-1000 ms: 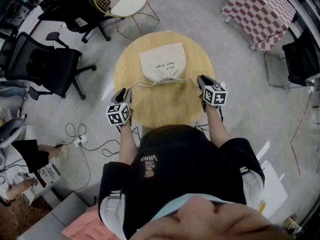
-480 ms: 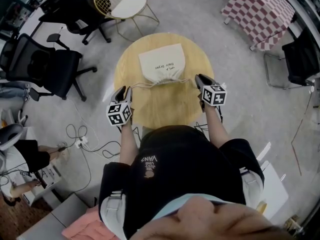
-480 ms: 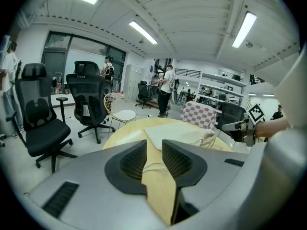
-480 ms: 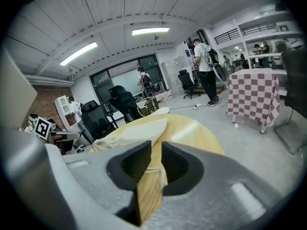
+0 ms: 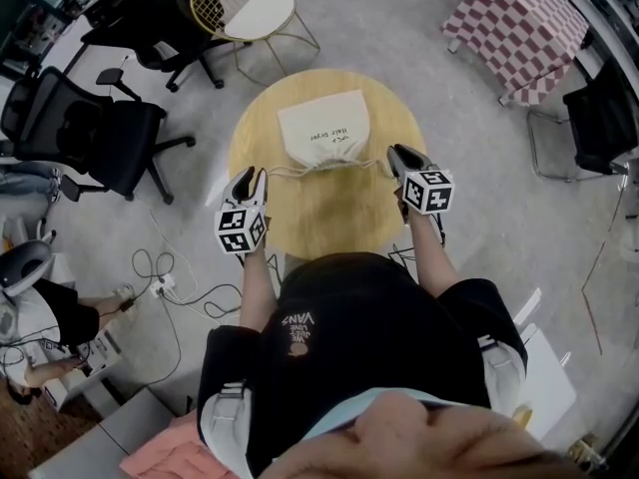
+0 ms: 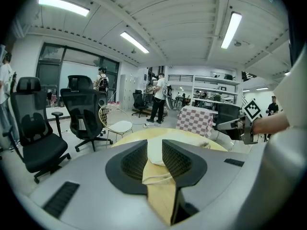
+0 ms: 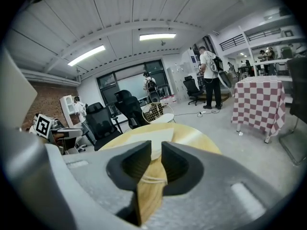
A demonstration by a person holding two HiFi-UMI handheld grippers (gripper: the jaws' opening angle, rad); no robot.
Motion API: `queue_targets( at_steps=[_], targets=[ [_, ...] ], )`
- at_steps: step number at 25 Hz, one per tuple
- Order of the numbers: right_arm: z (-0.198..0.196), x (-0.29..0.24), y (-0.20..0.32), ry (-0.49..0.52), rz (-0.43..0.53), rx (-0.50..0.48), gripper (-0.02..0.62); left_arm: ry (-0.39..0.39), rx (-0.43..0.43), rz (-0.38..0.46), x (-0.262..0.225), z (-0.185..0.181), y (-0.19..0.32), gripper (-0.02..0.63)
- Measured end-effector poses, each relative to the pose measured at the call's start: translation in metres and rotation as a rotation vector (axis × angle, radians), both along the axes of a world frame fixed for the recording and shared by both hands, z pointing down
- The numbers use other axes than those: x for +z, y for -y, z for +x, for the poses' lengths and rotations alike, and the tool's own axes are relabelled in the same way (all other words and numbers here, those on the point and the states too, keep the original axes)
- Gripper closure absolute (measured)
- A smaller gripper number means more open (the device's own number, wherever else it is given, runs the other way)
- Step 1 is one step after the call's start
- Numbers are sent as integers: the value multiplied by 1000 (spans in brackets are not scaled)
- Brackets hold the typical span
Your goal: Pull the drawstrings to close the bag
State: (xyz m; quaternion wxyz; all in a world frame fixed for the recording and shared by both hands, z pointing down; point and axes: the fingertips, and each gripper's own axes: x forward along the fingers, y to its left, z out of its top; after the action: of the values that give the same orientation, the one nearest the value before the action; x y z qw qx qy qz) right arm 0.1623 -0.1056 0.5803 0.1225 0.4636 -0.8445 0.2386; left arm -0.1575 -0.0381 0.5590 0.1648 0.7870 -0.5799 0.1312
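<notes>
Round wooden table (image 5: 329, 218) — a cream drawstring bag (image 5: 321, 133) lies on it.

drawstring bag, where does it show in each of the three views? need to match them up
Head view: the drawstring bag lies upper centre, on the far half of the round table.
Left gripper view: the bag shows at centre, in the gap between the jaws.
Right gripper view: the bag shows at centre, just above the jaws.
Shared landmark: the checkered tablecloth.
</notes>
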Motion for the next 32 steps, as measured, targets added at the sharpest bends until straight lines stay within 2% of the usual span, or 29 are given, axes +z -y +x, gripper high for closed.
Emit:
queue_targets(
  at_steps=[16,17,32],
  targets=[
    [-18,-68,-2,23,156,-79,543,45,61,161,-63,23,0,554],
    [-19,-73,-2,27,168,-83,562,47,63,169,-66,24,0,554],
    [-29,-126,-10,78,282,-135,597,45,91,232,-102,43,-6,572]
  ],
)
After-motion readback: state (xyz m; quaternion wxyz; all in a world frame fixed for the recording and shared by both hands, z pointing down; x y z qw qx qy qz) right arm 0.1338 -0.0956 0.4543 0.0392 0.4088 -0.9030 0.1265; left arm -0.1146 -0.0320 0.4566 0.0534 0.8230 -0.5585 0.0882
